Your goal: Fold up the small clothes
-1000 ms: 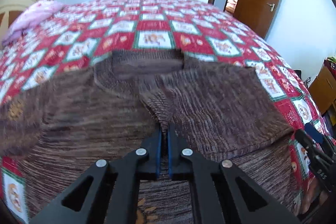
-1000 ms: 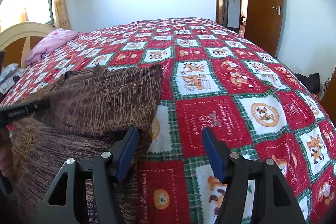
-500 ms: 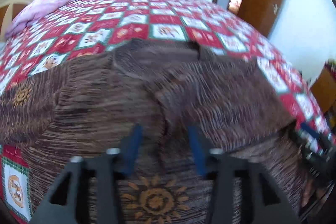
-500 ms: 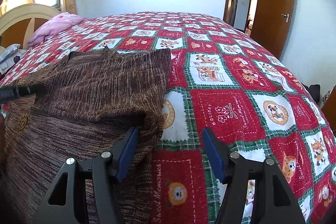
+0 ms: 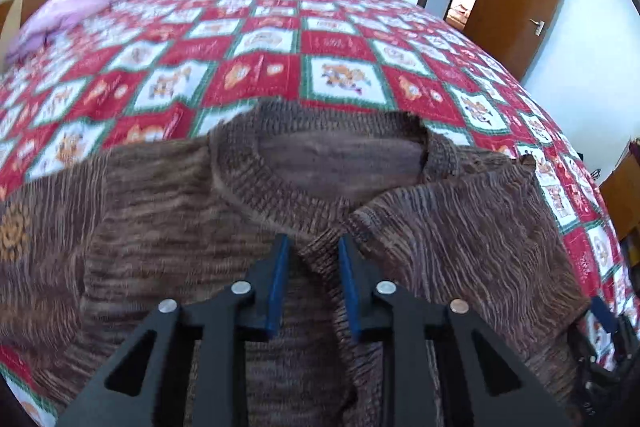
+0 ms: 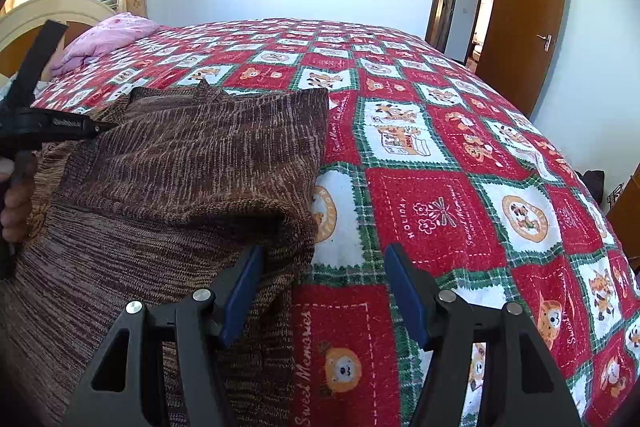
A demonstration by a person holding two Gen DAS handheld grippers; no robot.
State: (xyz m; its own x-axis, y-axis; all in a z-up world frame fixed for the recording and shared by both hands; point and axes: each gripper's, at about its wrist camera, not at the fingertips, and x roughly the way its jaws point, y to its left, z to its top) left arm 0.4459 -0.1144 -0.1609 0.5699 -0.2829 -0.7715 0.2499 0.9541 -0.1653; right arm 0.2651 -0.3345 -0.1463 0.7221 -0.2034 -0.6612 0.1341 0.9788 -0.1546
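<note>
A brown knit sweater (image 5: 160,207) lies face up on the bed, its ribbed collar (image 5: 280,195) toward the far side. Its right sleeve (image 5: 460,227) is folded in across the chest. My left gripper (image 5: 312,247) hovers just below the collar with its jaws closing. The sleeve's cuff edge lies between the blue pads, which stand apart from it. In the right wrist view the sweater (image 6: 180,167) fills the left half. My right gripper (image 6: 324,255) stands open at the folded side edge, one finger over the knit and the other over the bedspread.
A red, white and green patchwork bedspread (image 6: 440,187) covers the bed. A pink blanket (image 6: 104,35) lies by the cream headboard (image 6: 48,11). A brown door (image 6: 524,27) stands open at the far right. A hand (image 6: 14,203) holds the left tool at that view's left edge.
My left gripper let go of the sleeve edge, opened wide, moved up toward the collar and has partly narrowed again. The right gripper has stayed open in much the same place.
</note>
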